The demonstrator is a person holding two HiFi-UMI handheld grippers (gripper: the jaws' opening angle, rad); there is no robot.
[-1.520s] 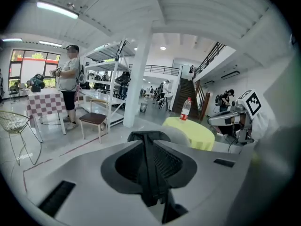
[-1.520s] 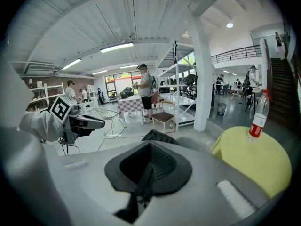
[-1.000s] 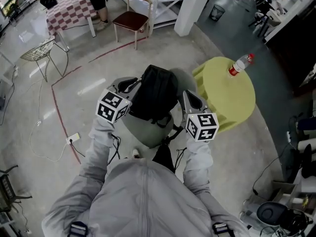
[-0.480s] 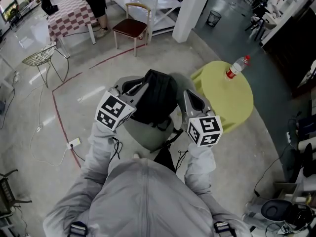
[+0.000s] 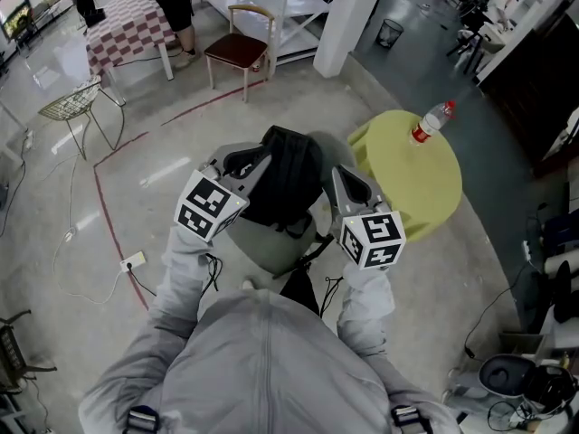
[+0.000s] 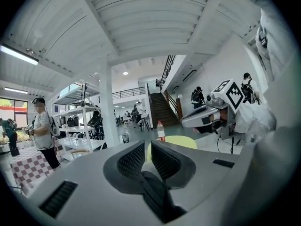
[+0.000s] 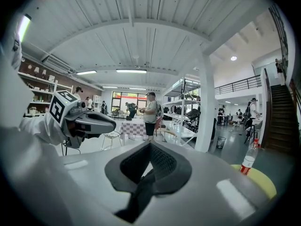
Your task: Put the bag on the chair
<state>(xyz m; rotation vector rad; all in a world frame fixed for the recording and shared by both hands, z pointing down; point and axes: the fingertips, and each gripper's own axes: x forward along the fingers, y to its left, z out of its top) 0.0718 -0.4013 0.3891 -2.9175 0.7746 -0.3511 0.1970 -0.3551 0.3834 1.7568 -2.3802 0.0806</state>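
A black bag (image 5: 285, 174) hangs between my two grippers in the head view, over a grey rounded chair seat (image 5: 258, 247). My left gripper (image 5: 246, 165) is at the bag's left side and my right gripper (image 5: 346, 186) at its right. In the left gripper view the left gripper (image 6: 147, 157) is shut on a black bag strap (image 6: 157, 197) that runs back from its pads. In the right gripper view the right gripper (image 7: 149, 158) is likewise shut on a black strap (image 7: 136, 197). Both grippers point upward toward the ceiling.
A round yellow table (image 5: 416, 174) with a plastic bottle (image 5: 427, 125) stands right of the chair. Farther back are a wooden chair with a red seat (image 5: 237, 48), a wire chair (image 5: 72, 102), a checked table (image 5: 127, 21), a white pillar (image 5: 348, 16) and a standing person (image 7: 149, 109).
The left gripper's marker cube has dropped slightly and turned. The bag stays held between both grippers, almost where it was.
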